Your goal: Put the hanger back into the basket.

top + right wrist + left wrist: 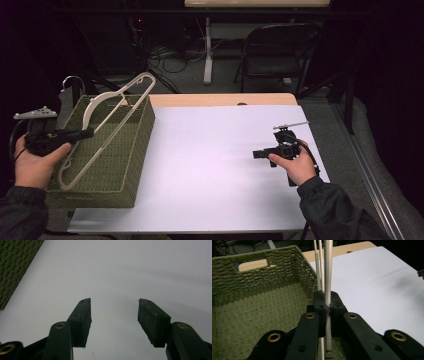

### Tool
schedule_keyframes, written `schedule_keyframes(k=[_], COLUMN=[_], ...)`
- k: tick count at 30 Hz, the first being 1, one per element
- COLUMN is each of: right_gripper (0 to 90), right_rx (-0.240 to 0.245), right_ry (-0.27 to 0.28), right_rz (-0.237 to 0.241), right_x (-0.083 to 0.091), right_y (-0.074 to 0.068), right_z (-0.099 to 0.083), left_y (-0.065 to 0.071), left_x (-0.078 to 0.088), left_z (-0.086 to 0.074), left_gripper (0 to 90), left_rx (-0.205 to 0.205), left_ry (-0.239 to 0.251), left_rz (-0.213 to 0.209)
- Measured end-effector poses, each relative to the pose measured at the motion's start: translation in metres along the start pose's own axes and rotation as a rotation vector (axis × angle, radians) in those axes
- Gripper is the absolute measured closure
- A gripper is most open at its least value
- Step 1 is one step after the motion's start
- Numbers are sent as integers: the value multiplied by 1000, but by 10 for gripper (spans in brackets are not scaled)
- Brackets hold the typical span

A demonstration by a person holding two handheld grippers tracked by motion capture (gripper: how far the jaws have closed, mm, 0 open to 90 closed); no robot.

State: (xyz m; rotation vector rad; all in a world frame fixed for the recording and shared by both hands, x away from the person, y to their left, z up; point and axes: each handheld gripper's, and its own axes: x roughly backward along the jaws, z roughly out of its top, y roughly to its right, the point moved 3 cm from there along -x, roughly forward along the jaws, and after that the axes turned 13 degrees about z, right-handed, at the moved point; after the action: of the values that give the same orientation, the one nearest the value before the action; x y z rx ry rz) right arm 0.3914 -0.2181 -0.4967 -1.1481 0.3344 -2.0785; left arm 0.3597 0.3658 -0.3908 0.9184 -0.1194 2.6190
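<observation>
Left gripper point(327, 307) clamps hanger point(107, 120) over basket point(127, 165); right gripper point(113, 315) – jaws apart – hovers above table point(210, 165).

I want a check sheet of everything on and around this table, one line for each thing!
Surface: white table top, wooden strip at the far edge.
Job's things: green woven basket at the table's left; cream hanger leaning out of it.
Clutter: nothing seen.
Grippers: left gripper shut on the hanger; right gripper open over the white top, holding nothing.
Cables: tangle of cables on the floor behind.
Surroundings: folding chair, dark room.
</observation>
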Motion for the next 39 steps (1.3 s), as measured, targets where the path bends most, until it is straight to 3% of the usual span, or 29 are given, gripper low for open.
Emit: schedule_keyframes(k=[6, 11, 13, 16, 24, 28, 39], right_gripper=[440, 441, 441, 441, 442, 442, 442], right_rx=[-11, -18, -24, -19, -27, -31, -41], right_ry=[10, 12, 3, 9, 8, 12, 14], right_rz=[3, -2, -3, -3, -5, -4, -5], right_x=[2, 2, 2, 0, -1, 1, 2], right_y=[3, 5, 4, 3, 2, 3, 7], right_z=[-1, -1, -1, 0, 0, -1, -3], left_y=[-38, -61, -68, -73, -74, -76, -78], left_x=[14, 22, 24, 22, 6, 0, -25], left_z=[-6, -14, -17, -19, -22, -23, -35], left_gripper=[868, 868, 868, 868, 868, 868, 868], left_rx=[-4, 0, -16, -32, -134, -156, -138], left_ry=[20, 34, 31, 21, -51, -68, -114], left_rz=[11, 24, 29, 22, -13, -30, -41])
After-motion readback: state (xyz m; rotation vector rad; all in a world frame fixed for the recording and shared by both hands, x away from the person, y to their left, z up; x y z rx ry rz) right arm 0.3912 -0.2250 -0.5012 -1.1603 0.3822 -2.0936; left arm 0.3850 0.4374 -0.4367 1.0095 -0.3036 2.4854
